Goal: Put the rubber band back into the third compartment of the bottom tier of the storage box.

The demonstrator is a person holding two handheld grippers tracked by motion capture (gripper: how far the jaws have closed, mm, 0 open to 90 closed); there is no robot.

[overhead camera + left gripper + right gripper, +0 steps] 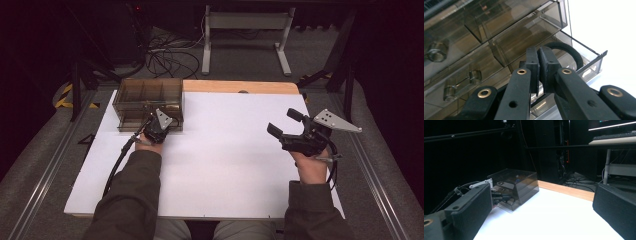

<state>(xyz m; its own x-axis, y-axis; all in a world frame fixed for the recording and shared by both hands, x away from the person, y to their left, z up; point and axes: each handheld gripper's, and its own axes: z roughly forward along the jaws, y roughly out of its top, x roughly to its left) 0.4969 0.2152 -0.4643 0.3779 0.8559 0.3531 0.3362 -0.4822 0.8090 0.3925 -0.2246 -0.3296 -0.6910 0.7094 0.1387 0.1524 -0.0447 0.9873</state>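
Observation:
A smoky transparent drawer box [147,95] stands at the back left of the white table top [225,165]. Its lowest drawer [596,62] is pulled out. My left gripper [159,125] is at the front of that box, shut on a black elastic band [560,45] whose loop hangs over the pulled-out drawer. In the left gripper view, the left gripper [539,53] has its jaws pressed together on the band. My right gripper [284,121] is held up over the table's right side, open and holding nothing. In the right gripper view the box [519,182] lies far off at left.
A wooden strip [240,86] runs along the table's far edge. Behind it are a white desk frame [245,35] and loose cables [170,55] on the floor. Small clear knobs [475,76] show on the shut drawers.

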